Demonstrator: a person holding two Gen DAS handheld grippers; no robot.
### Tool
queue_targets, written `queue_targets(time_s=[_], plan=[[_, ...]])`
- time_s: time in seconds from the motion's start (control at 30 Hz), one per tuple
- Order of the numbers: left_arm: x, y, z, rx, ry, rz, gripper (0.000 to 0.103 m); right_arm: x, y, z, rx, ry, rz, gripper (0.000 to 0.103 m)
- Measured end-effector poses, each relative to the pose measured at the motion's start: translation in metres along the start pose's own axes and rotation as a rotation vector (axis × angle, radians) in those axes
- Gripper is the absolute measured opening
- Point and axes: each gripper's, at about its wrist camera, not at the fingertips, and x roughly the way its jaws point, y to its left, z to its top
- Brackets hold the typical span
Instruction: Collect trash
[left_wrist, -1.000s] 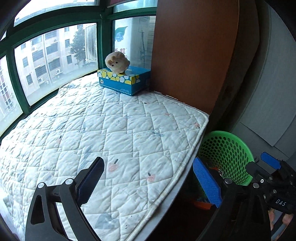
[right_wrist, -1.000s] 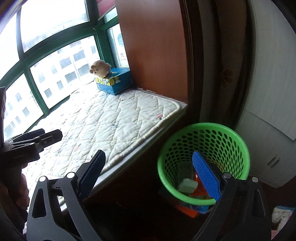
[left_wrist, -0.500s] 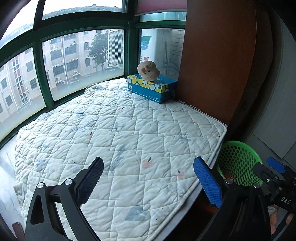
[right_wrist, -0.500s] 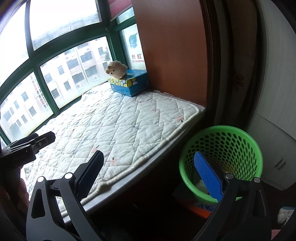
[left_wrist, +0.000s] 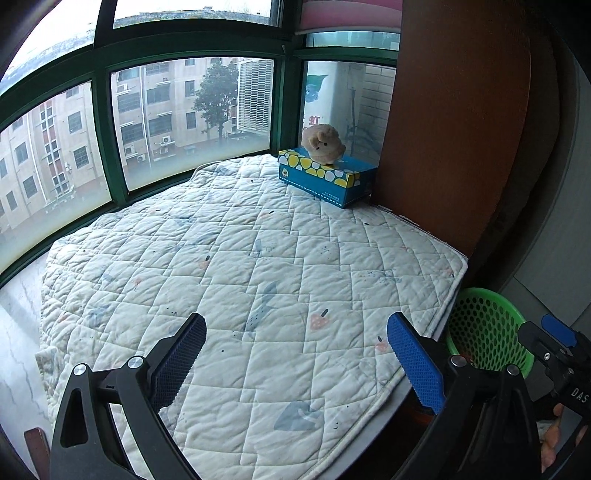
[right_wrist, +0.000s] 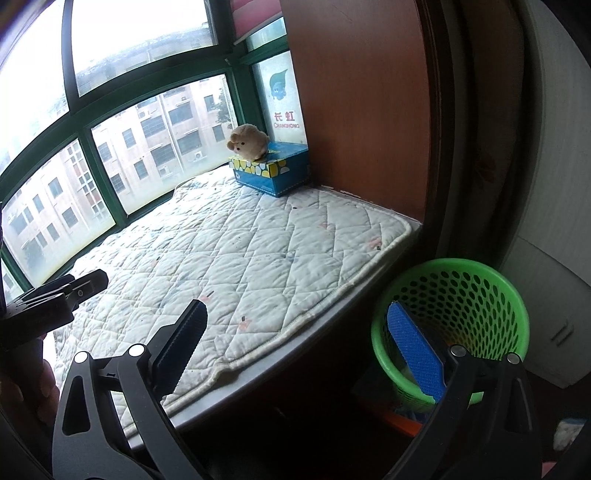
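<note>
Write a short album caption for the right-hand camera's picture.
Open right gripper poised between a quilted window-seat mat and a green trash basket.

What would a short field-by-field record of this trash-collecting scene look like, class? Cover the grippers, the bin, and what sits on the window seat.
left gripper: open, nothing between its fingers, above the quilted mat
right gripper: open, nothing held, near the seat's edge
green basket: on the floor beside the seat, upright; contents mostly hidden
tissue box: blue and yellow, at the mat's far corner by the wooden panel
plush toy: resting on top of the tissue box
trash on the mat: none visible
</note>
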Motion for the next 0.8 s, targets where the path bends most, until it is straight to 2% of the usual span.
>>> queue_targets(time_s=[0.8], plan=[[-0.005,0.0076,-0.0054,0.013,0.004,0.028,0.096,0.0006,0.0078,0.0026,-0.017,-0.002,0.016,0.098]])
